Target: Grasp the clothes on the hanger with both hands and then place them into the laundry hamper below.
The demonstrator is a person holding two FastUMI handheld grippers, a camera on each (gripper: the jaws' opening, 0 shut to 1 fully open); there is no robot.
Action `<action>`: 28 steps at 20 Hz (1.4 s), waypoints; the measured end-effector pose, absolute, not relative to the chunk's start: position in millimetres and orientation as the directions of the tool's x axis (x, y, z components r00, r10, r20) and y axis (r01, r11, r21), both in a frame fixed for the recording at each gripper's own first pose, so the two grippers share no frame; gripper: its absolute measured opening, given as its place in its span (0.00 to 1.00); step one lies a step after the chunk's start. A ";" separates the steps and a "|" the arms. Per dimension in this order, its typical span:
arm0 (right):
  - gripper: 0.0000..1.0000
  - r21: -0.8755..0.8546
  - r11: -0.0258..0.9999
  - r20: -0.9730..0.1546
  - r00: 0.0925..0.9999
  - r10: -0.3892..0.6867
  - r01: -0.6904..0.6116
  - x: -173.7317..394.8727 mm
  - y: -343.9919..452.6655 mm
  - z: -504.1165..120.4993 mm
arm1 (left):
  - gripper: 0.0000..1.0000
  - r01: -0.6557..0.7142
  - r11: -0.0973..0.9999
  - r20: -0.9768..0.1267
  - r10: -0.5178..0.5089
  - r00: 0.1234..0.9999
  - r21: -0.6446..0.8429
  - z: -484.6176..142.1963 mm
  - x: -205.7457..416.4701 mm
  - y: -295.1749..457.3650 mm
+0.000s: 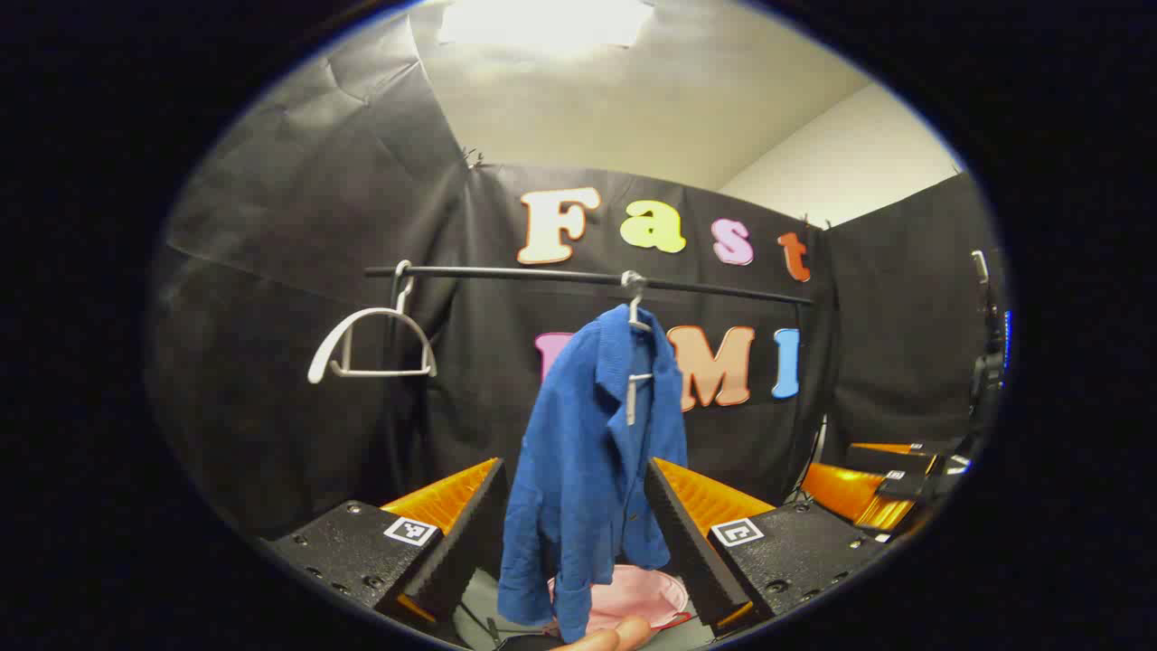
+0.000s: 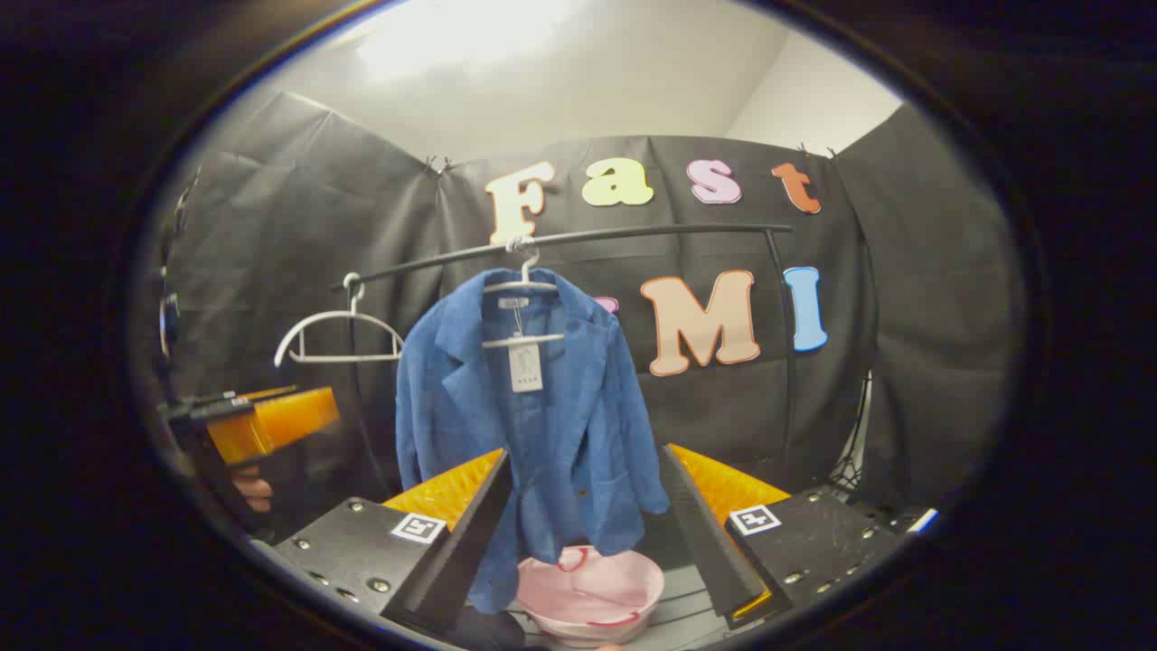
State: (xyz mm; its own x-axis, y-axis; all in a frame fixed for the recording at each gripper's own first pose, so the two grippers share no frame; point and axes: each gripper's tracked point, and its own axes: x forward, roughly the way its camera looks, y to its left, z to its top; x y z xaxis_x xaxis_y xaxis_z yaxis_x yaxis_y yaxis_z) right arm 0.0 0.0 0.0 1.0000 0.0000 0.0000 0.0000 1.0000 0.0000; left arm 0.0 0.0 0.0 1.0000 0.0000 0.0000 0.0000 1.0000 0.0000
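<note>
This is a staged recording booth got up as a laundry corner. Black cloth walls close it in under a plain pale ceiling. Ahead of the fingers and above them, a thin black clothes rail carries an empty white plastic hanger and a blue jacket, with a pink plastic hamper between the fingers below.

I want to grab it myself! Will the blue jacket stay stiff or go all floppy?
Probably floppy: the blue jacket hangs in soft folds from its hanger. It looks light, so it should slide off and likely crumple into the pink hamper.
</note>
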 end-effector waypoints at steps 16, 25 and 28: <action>0.93 0.049 0.998 0.100 0.994 0.039 -0.044 -28.0 3.6 5.9 | 0.89 -0.010 0.999 -0.113 0.004 0.994 -0.050 -52.6 16.0 -11.4; 1.00 0.049 0.996 0.093 0.993 0.070 -0.075 -26.0 18.8 -0.5 | 0.89 -0.012 0.999 -0.127 0.007 0.992 -0.041 -59.4 13.5 -7.0; 1.00 0.059 0.996 0.092 0.994 0.063 -0.068 -23.2 14.0 -5.1 | 0.89 -0.014 0.999 -0.121 0.010 0.993 -0.030 -62.2 14.4 -7.4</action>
State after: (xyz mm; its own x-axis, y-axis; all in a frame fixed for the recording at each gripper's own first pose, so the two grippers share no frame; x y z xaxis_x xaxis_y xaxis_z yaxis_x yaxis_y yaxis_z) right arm -23.2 14.0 -5.1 0.9938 0.0627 0.0917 -0.0683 0.9959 0.0593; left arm 14.4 -7.4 -62.2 0.9926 0.0100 -0.1210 -0.0137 0.9995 -0.0298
